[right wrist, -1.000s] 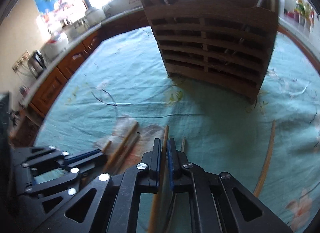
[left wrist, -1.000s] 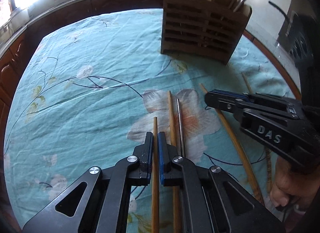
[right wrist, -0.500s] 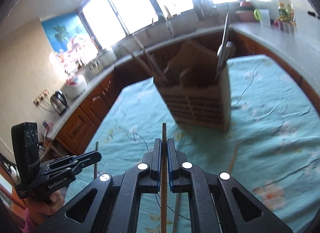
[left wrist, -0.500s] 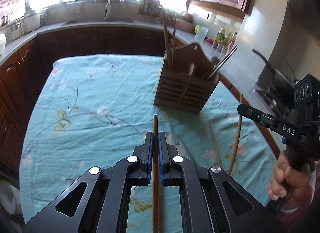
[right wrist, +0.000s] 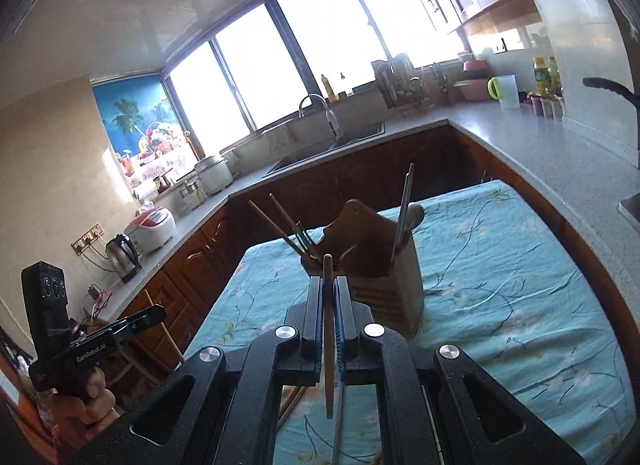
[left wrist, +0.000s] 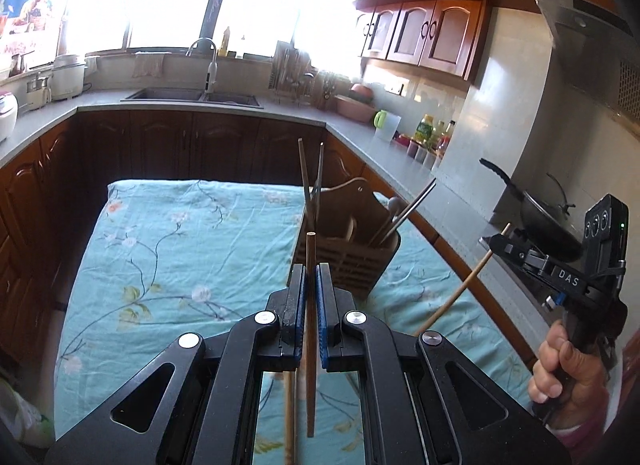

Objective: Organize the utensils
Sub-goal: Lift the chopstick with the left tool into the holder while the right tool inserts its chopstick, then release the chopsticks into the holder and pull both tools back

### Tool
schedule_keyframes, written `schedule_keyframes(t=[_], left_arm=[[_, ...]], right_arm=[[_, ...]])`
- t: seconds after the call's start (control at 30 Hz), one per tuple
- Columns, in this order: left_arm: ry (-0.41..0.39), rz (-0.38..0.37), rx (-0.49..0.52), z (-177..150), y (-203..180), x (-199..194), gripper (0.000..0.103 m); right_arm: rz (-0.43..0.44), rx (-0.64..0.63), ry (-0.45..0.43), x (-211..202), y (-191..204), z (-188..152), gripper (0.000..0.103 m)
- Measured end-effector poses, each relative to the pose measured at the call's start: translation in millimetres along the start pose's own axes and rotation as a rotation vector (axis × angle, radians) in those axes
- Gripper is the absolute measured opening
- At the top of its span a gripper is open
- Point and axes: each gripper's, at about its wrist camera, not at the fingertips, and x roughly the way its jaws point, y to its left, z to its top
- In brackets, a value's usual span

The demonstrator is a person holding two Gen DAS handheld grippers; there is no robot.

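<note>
My left gripper (left wrist: 311, 271) is shut on a wooden chopstick (left wrist: 310, 249) and holds it high above the table, in line with the wooden utensil holder (left wrist: 348, 249). My right gripper (right wrist: 328, 283) is shut on another wooden chopstick (right wrist: 328, 273), also raised and facing the utensil holder (right wrist: 376, 261). The holder contains chopsticks on one side and metal utensils on the other. The right gripper (left wrist: 498, 243) and its chopstick (left wrist: 464, 285) show at the right of the left wrist view. The left gripper (right wrist: 158, 313) shows at the lower left of the right wrist view.
The table has a teal floral cloth (left wrist: 192, 249). More chopsticks (left wrist: 289, 413) lie on it below the left gripper, and a metal one (right wrist: 338, 425) below the right. Kitchen counters (left wrist: 360, 133) surround the table, with a wok (left wrist: 548, 221) at right.
Both grippers have lifted their chopsticks up off the cloth and tilted up, from close over the table to high above it, facing the holder.
</note>
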Motion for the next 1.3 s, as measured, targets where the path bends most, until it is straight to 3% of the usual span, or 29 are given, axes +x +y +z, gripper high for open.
schedule_keyframes(t=[0.7,1.13,1.3], left_arm=[[-0.094,-0.009,-0.035,36.6,-11.8,23.8,0.004],[-0.309,0.013,-0.12,110.1,-10.2,50.8,0.004],[-0.342,0.058,-0.15,125.4,-10.6,78.9,0.004]], right_arm=[[-0.046,-0.008,-0.069,-3.4,-14.5,27.0,0.005],[-0.098,-0.086,-0.238,3.2,-5.2,89.1,0.005],[-0.116,-0.096,-0.277,18.5,-4.9,104.0,0.005]])
